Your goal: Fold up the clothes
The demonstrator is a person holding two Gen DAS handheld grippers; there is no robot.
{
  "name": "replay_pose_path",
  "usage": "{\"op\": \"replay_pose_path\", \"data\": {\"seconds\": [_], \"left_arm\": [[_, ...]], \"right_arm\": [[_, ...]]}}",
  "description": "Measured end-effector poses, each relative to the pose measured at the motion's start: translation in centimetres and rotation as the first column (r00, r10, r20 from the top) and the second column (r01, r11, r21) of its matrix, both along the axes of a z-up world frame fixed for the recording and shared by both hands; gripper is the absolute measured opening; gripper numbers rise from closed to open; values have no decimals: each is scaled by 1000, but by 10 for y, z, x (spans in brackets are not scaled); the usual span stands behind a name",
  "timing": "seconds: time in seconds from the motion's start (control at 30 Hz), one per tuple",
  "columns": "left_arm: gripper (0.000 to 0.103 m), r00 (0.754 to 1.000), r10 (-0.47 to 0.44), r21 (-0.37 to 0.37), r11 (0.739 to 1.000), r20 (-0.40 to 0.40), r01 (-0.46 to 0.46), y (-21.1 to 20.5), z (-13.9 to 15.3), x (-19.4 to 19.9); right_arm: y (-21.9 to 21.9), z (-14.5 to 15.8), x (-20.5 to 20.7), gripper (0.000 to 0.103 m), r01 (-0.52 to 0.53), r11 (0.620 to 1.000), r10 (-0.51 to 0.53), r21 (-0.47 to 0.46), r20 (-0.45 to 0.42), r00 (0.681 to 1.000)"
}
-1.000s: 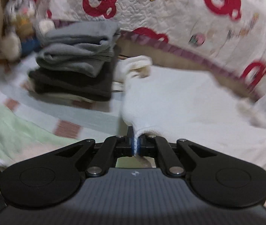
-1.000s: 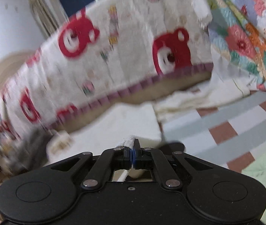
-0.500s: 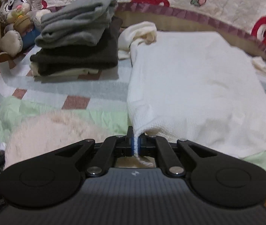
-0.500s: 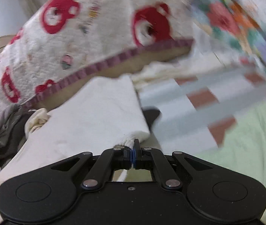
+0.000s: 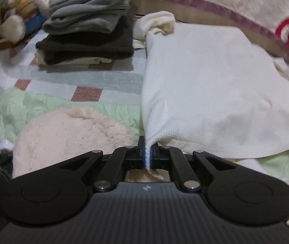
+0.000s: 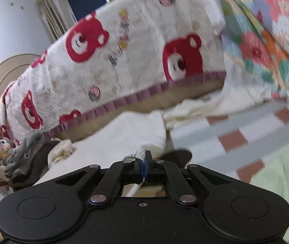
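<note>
A white waffle-knit garment [image 5: 205, 85] lies spread over the bed, its near edge lifted. My left gripper [image 5: 147, 154] is shut on the garment's near left corner, with white cloth pinched between the blue pads. My right gripper [image 6: 144, 166] is shut on another corner of the same white garment [image 6: 120, 140], which stretches away to the left in that view. A stack of folded clothes [image 5: 89, 30], grey on top of dark ones, sits at the back left of the bed.
A rolled quilt with red bears [image 6: 124, 65] runs along the far side. A floral blanket [image 6: 266, 30] lies at the right. A fluffy pink item [image 5: 73, 134] sits near my left gripper. A plush rabbit [image 5: 16, 6] leans behind the stack. The bed cover [image 5: 67, 83] is checked.
Both grippers keep their hold on the white garment. The left has drawn it slightly nearer and lower; the right view has swung upward and back toward the bear quilt.
</note>
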State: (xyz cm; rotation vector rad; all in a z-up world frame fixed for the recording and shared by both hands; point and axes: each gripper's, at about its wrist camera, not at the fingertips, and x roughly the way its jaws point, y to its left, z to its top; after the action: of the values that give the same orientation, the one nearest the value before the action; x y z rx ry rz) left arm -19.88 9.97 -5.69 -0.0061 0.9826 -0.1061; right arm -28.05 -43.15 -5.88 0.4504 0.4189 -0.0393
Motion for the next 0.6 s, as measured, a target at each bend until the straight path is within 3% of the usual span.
{"op": "replay_pose_path", "data": {"seconds": [0.1,0.2,0.23,0.33,0.4,0.5,0.6], "left_arm": [[11,998,-52,35,998,-32,53,-6,1,5],[26,995,-98,27,995,-20,98,-4,16,6],[34,995,-101,15,995,13,101,-2,25,5],[41,986,-89,-23,995,142,93,3,55,0],[43,965,-89,-37,994,248,101,0,72,1],[45,934,-158,-39,983,319,179,-26,82,16],[48,889,-298,-46,941,348,334,-74,79,40]], "right_arm": [[8,6,9,3,-41,999,41,-5,12,999],[16,13,18,3,-82,997,82,-10,24,996],[18,15,21,3,-95,995,95,-12,28,995],[26,21,31,3,-135,991,136,-18,40,990],[31,26,37,3,-162,987,163,-22,47,985],[42,34,53,3,-211,977,212,-11,66,975],[57,42,74,3,-251,968,252,-18,60,966]]}}
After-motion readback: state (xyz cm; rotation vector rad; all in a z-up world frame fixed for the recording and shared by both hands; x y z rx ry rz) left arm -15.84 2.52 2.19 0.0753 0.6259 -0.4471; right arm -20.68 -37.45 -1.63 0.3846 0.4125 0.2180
